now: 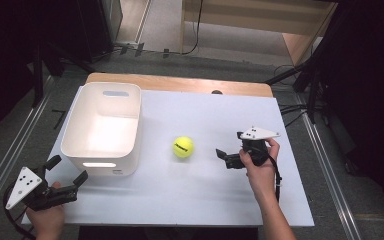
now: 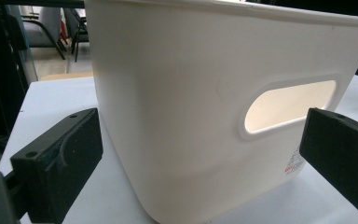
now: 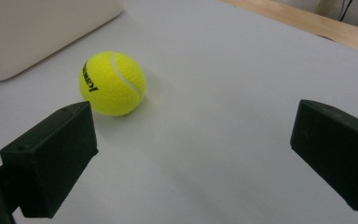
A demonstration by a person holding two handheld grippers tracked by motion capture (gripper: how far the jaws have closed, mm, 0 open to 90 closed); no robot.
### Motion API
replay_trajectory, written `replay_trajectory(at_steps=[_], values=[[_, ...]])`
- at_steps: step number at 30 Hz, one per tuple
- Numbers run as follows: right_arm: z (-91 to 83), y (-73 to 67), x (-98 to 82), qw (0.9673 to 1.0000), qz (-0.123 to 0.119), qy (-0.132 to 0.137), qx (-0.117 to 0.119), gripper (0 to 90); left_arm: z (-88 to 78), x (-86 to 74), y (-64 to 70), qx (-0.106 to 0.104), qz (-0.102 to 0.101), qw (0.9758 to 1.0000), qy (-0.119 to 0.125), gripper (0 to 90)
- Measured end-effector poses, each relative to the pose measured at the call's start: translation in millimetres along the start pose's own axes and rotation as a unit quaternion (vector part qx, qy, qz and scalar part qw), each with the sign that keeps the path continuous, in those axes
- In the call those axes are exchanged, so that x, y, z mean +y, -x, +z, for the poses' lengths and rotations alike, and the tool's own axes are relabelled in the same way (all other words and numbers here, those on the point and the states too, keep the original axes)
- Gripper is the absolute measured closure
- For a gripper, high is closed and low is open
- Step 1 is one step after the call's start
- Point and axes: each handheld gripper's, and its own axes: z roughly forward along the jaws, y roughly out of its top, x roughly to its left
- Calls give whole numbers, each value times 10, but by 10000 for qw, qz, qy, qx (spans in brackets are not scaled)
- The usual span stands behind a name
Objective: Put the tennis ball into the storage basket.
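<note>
The yellow tennis ball [image 1: 183,147] lies on the white surface [image 1: 205,190], just beside the white bin [image 1: 103,129] and free of both grippers. The right gripper [image 1: 227,156] is near the ball with its fingers [image 3: 51,158] spread wide — they hold nothing. The left gripper [image 1: 66,174] stands at the near corner of the bin, fingers also spread, not touching it.

ball [image 1: 183,147] mid-table, free | right gripper [image 1: 228,148] near it, jaws apart | left gripper [image 1: 68,174] beside bin [image 1: 80,120]
</note>
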Motion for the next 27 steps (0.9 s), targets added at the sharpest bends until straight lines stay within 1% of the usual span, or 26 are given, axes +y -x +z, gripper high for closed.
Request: replay_trajectory(at_steps=[3, 7, 14, 17, 18, 20, 22, 24, 27], values=[[19, -8, 16, 10000, -15, -19, 0, 0, 0, 0, 0, -3, -3, 10000, 3, 0], [65, -15, 57, 9999, -22, -87, 94, 0, 0, 0, -2, -3, 2, 10000, 1, 0], [111, -23, 162, 9997, -59, -175, 138, 0, 1, 0, 0, -1, -3, 10000, 0, 0], [134, -25, 215, 9996, -134, -194, 169, 0, 2, 0, 2, 2, 6, 10000, -6, 0], [149, -37, 245, 9995, -128, -240, 182, 0, 2, 0, 2, 3, 5, 10000, -7, 0], [161, -39, 257, 9994, -164, -237, 206, 0, 2, 0, 1, -1, 10, 10000, -2, 0], [179, -53, 280, 9991, -163, -308, 224, 0, 3, 0, 1, -1, 2, 10000, -4, 0], [215, -65, 316, 9988, -232, -353, 257, 0, 2, 0, 1, -3, 11, 10000, -3, 0], [249, -88, 349, 9984, -238, -407, 304, 0, 2, 0, 1, -10, 1, 10000, -1, 0]])
